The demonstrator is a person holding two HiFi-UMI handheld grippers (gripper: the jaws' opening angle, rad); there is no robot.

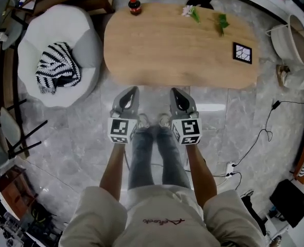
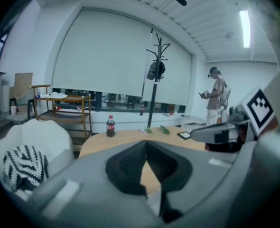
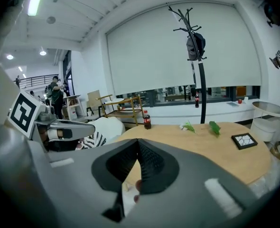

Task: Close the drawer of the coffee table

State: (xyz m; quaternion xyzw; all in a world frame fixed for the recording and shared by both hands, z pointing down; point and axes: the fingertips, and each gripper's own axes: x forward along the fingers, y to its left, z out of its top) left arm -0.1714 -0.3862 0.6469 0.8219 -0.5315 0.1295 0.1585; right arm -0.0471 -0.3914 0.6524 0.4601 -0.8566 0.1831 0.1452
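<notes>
Wooden coffee table (image 1: 178,50) shows only its top, its drawer hidden

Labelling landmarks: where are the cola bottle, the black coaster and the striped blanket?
cola bottle (image 1: 135,7), head view, its body
black coaster (image 1: 242,52), head view, its centre
striped blanket (image 1: 57,67), head view, its middle

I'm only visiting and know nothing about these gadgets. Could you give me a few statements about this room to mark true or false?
1. The left gripper and right gripper are held short of the coffee table, touching nothing. True.
2. The left gripper grips the cola bottle. False: its jaws are together and empty; the cola bottle stands at the table's far edge.
3. A striped cloth lies on the white chair. True.
4. The black-framed tile lies on the white chair. False: the black-framed tile lies on the table.
</notes>
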